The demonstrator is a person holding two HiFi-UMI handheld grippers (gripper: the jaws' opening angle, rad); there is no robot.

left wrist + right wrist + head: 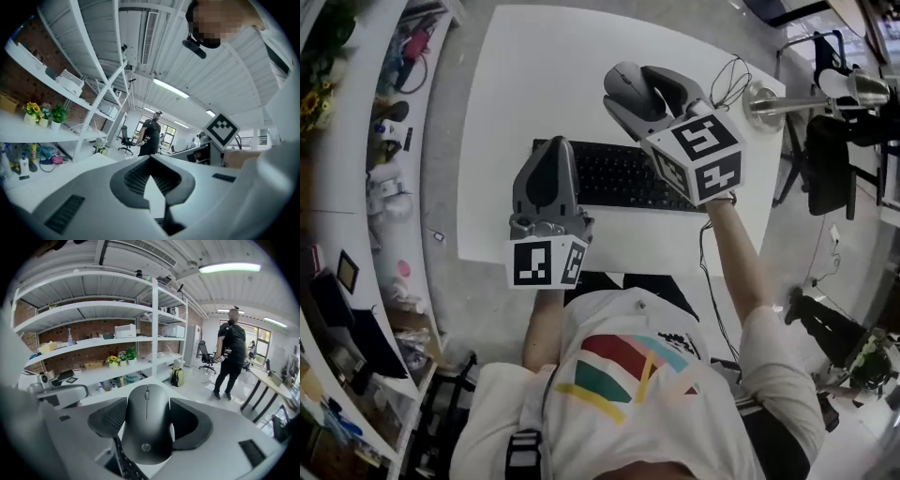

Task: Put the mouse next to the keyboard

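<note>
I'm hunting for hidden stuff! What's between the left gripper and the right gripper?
In the head view, the black keyboard lies on the white table between the left gripper and the right gripper, which holds the mouse.

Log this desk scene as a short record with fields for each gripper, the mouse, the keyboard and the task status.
Left gripper: jaws together, empty, over the left end of the keyboard
Right gripper: shut on the mouse, pads on its sides
Mouse: black, held past the keyboard's far edge, toward its right end
Keyboard: black, on the white table
Task status: mouse not yet set down
</note>
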